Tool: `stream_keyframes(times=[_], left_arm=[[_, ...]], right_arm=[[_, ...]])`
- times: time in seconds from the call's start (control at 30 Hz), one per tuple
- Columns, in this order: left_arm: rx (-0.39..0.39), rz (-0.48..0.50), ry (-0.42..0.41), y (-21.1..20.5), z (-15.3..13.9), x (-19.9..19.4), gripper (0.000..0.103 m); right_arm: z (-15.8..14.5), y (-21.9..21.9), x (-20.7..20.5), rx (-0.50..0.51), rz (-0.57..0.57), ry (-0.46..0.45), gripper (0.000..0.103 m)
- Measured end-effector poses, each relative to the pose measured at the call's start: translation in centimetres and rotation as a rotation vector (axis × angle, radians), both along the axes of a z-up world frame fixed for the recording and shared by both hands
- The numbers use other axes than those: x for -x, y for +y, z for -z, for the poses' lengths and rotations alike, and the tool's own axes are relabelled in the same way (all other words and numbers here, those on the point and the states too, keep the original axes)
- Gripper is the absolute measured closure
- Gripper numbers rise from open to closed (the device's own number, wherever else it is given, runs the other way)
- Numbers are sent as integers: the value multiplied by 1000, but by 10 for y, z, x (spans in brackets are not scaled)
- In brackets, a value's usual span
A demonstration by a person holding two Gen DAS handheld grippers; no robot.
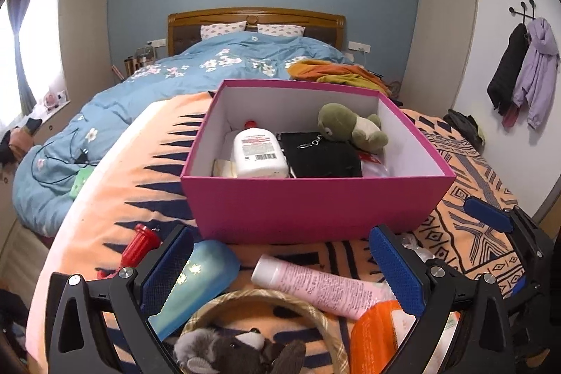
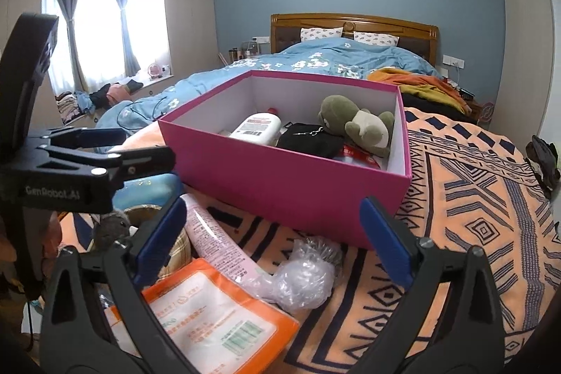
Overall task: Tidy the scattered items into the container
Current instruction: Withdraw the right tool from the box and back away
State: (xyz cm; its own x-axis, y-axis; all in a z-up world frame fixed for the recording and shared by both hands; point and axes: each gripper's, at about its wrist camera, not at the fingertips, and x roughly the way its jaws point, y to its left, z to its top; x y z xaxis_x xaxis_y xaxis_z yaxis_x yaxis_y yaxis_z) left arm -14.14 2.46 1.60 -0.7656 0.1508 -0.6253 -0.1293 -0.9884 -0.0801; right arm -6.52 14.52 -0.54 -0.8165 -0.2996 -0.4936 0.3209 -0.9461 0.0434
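Observation:
A pink box (image 1: 308, 209) (image 2: 280, 177) stands on the orange patterned blanket. Inside lie a white lotion bottle (image 1: 257, 153), a black pouch (image 1: 322, 156) and a green plush toy (image 1: 350, 125) (image 2: 357, 125). In front of the box lie a pink tube (image 1: 315, 286) (image 2: 214, 244), a blue case (image 1: 196, 279), a red item (image 1: 140, 242), an orange packet (image 2: 217, 321) (image 1: 378, 335), a clear plastic bag (image 2: 301, 276) and a grey plush (image 1: 231, 353) in a woven ring. My left gripper (image 1: 280, 272) is open above the tube. My right gripper (image 2: 277, 244) is open above the plastic bag.
The blanket (image 2: 473, 198) covers the foot of a bed with a blue floral duvet (image 1: 210, 65). Orange clothes (image 1: 336, 72) lie behind the box. Coats (image 1: 526, 72) hang on the right wall. The left gripper's body (image 2: 70, 163) shows at left in the right wrist view.

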Motion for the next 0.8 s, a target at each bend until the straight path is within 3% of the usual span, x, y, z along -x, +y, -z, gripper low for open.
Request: stream_keyframes(times=[0.5, 0.8], left_arm=[[19, -3, 29, 2, 2, -16, 1], [-10, -26, 49, -2, 2, -20, 1]], right_arm=[[1, -6, -6, 4, 7, -12, 3], [3, -9, -5, -1, 21, -12, 3]])
